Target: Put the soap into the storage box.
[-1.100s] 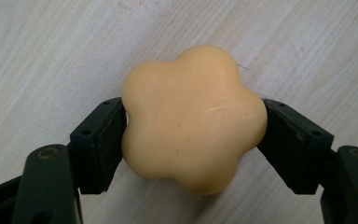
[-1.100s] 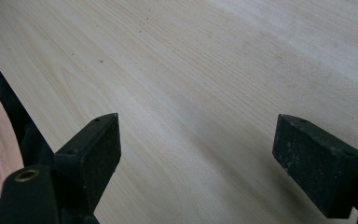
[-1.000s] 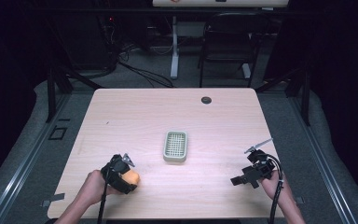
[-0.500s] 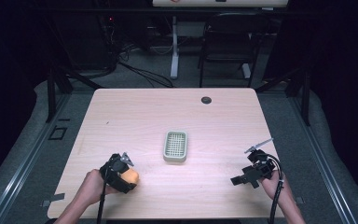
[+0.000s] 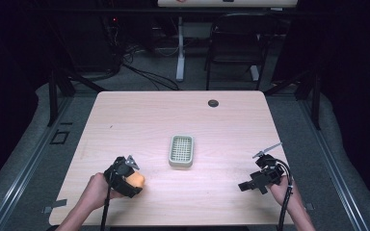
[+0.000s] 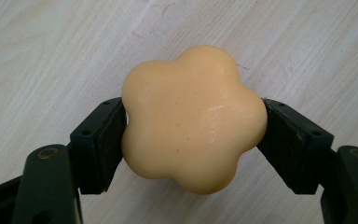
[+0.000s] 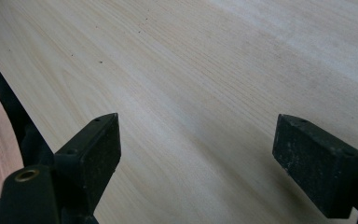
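Observation:
A yellow flower-shaped soap (image 6: 193, 121) sits between the two black pads of my left gripper (image 6: 193, 135), which is shut on it just above the wooden table. From above, the left gripper (image 5: 134, 177) and the soap (image 5: 136, 179) are at the table's front left, with a hand behind them. At the front right, a hand holds my right gripper (image 5: 248, 185) low over the wood. Its jaws (image 7: 196, 154) stand wide apart with only bare table between them. A small pale green slotted soap dish (image 5: 181, 150) rests in the middle of the table, apart from both grippers.
The light wood table (image 5: 183, 115) has a dark round grommet (image 5: 213, 103) near its far edge. Beyond the far edge stand a chair (image 5: 233, 45) and desk legs with cables on the floor. Black rails run along both sides of the table.

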The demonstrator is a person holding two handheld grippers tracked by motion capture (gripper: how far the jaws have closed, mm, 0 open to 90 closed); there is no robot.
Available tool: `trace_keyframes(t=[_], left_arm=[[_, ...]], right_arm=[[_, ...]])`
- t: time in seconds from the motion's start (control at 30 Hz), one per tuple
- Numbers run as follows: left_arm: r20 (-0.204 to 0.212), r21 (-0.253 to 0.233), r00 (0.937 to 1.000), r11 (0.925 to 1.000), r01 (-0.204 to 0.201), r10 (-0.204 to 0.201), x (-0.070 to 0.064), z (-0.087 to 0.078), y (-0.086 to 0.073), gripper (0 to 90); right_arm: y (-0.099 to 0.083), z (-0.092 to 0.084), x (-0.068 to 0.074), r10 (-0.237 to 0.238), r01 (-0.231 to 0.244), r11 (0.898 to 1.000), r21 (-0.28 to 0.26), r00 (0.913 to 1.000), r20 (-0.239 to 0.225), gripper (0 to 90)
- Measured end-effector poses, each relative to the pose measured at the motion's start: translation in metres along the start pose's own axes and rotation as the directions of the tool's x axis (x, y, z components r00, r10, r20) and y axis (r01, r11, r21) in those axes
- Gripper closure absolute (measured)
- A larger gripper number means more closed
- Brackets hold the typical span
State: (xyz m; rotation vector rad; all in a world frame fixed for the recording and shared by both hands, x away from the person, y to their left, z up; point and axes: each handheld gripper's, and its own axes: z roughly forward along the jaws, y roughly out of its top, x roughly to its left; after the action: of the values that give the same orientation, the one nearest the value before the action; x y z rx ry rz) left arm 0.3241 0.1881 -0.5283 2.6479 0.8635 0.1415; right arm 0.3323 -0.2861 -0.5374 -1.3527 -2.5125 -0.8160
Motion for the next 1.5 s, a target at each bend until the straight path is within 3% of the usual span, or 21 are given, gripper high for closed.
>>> trace_keyframes(t=[1.5], left_arm=[[0.000,-0.043,1.0000,0.9990,-0.008,0.008,0.021,-0.002,0.040,26.6]], right_arm=[[-0.003,-0.001,-0.001,0.008,-0.008,1.000,-0.001,1.0000,0.001,15.0]])
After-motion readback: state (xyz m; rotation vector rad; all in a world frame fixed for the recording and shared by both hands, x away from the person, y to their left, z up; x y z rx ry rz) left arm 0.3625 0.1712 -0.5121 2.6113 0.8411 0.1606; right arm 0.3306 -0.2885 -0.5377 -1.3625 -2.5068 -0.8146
